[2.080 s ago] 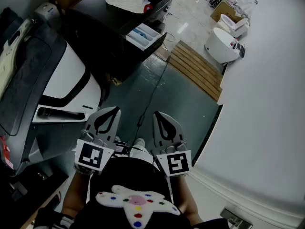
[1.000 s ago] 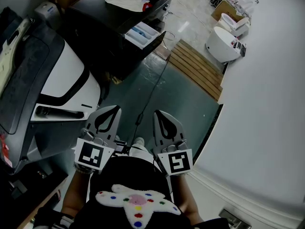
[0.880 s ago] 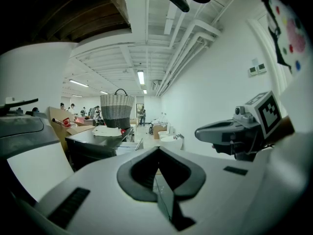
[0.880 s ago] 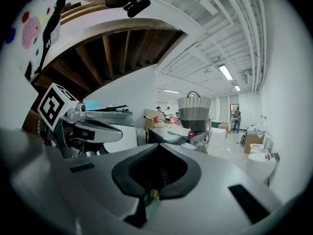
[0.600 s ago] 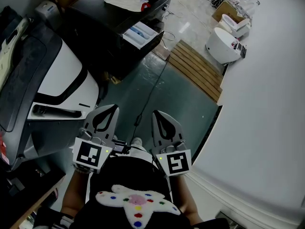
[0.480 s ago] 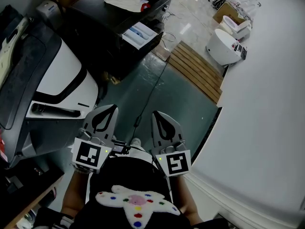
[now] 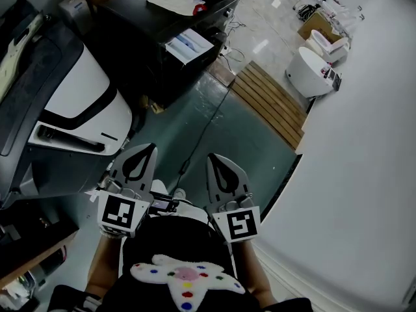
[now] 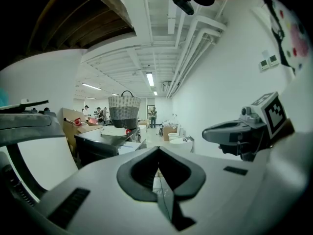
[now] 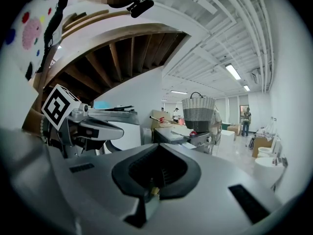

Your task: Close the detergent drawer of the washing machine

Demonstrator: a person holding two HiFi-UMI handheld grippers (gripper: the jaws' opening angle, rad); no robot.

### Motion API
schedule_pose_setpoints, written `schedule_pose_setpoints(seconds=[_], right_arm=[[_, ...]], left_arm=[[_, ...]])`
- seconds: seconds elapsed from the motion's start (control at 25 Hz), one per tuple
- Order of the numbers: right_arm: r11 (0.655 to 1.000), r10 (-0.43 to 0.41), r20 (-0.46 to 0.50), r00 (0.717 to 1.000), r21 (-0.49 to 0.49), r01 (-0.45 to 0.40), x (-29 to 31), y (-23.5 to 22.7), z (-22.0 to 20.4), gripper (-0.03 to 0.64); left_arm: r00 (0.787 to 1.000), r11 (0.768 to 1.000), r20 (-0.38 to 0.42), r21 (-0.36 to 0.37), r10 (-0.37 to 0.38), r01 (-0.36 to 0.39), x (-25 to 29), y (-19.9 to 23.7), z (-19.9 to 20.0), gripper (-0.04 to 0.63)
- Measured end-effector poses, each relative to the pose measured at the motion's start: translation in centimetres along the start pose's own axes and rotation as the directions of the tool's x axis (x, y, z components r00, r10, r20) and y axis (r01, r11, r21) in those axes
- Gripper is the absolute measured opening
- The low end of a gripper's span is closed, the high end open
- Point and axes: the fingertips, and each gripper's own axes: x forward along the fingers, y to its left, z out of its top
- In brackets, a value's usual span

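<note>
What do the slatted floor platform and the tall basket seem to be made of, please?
The brown slatted floor platform looks like matte wood: parallel planks with gaps. The tall two-tone basket looks woven, perhaps wicker or rope: ribbed weave, pale above, grey below.

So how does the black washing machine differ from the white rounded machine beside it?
The black washing machine is dark all over; the white rounded machine bears a black band. The washing machine's white-and-blue detergent drawer is pulled out; the white machine shows no open drawer. Both stand on the green floor.
</note>
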Motion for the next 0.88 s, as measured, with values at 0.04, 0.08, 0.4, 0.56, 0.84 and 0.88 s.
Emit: schedule_pose_setpoints(seconds=[0.04,0.08,0.4,0.56,0.84,0.88], right_arm=[[1.0,0.005,-0.001,1.0,-0.003,-0.005,-0.1,-0.1,-0.1,-0.002],[1.0,0.008,0.0,1.0,-0.003,-0.008,-0.2,-0.3,-0.1,-0.002],[1.0,0.015,0.002,1.0,-0.001,-0.015,0.8,-1.7,-0.6,-0.002],[1.0,-0.009,0.002,1.0,-0.001,0.009,2.1,-3.1,-0.6,-0.001],[0.999,-0.052,0.002,0.999,-0.002,0.052,6.0,-6.6,0.2,-0.001],[0.998,-0.056,0.001,0.998,0.002,0.056,6.7,-7.0,0.2,-0.002]], left_arm=[[1.0,1.0,-0.001,0.001,0.003,-0.003,0.0,-0.3,-0.1,0.011],[1.0,1.0,0.002,0.004,0.004,-0.004,0.1,-0.6,0.0,0.011],[1.0,1.0,0.003,0.011,-0.001,0.001,1.9,-0.7,0.1,0.011],[0.999,0.999,0.035,0.021,-0.032,0.032,4.4,-0.1,1.4,0.011],[0.996,0.996,0.039,0.039,-0.081,0.079,9.5,1.9,2.8,0.011],[0.996,0.996,0.039,0.041,-0.084,0.083,10.3,2.3,2.9,0.012]])
